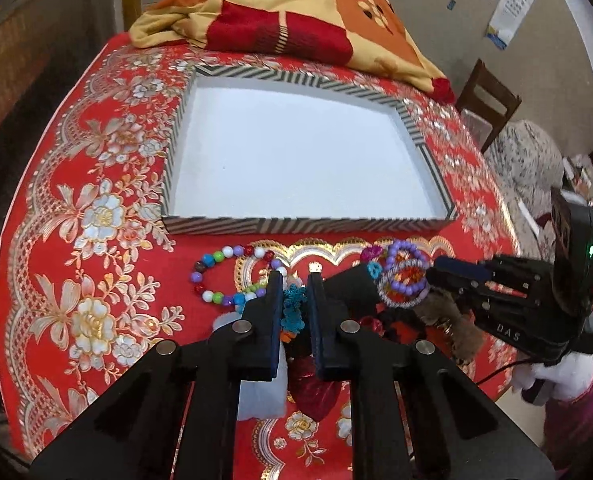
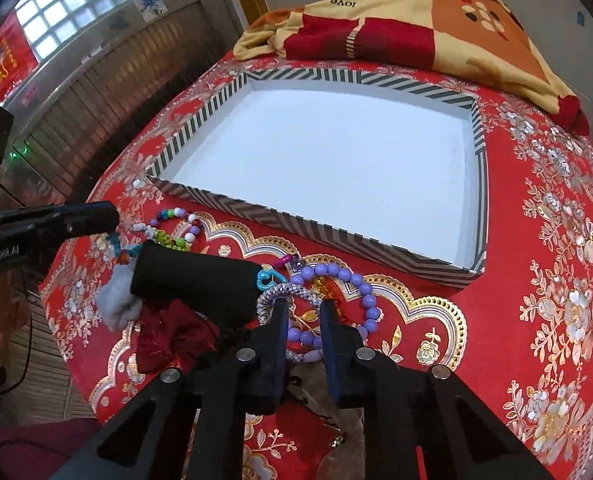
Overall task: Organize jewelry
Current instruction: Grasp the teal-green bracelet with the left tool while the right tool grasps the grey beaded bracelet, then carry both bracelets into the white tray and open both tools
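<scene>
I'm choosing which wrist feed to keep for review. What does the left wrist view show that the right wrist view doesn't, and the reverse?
Only the left wrist view: the left gripper shut on a teal knotted ornament, the whole multicoloured bead bracelet, a wooden chair.

Only the right wrist view: the right gripper shut on the silver braided bracelet, the purple bead bracelet's full loop, a glass-block window.

Both: the empty striped tray, red floral tablecloth, folded blanket, black cylinder.
</scene>
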`<state>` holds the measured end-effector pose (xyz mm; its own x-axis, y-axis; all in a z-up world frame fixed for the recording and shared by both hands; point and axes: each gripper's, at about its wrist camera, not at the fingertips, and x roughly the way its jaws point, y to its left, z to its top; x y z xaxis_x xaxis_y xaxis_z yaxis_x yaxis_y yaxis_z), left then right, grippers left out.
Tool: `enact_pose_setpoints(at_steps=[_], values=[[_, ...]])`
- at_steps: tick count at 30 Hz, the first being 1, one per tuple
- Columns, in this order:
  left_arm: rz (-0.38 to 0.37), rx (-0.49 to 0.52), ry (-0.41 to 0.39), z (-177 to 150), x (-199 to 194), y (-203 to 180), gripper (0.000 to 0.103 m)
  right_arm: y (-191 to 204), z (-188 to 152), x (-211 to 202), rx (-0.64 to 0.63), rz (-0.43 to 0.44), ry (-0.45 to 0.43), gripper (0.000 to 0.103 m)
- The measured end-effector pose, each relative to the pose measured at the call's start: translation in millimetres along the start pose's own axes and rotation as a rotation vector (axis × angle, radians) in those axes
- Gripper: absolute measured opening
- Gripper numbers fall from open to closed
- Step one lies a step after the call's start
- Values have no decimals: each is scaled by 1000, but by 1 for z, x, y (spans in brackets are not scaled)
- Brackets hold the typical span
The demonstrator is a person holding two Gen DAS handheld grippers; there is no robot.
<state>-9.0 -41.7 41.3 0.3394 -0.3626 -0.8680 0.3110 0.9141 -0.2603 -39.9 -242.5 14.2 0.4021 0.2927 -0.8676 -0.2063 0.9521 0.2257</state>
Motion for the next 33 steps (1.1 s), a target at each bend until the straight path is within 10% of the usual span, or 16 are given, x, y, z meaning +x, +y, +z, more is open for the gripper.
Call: enact_pose_setpoints(at_steps=[14, 27, 33], values=[[17, -32, -110, 34, -44, 13, 11, 6, 17, -43, -8, 24, -93, 13], [45, -43, -149, 45, -56, 19, 11, -8, 3, 18, -49, -14, 86, 39], [51, -44, -151, 47, -56, 18, 11, -19, 3, 35, -11, 37, 106, 8]])
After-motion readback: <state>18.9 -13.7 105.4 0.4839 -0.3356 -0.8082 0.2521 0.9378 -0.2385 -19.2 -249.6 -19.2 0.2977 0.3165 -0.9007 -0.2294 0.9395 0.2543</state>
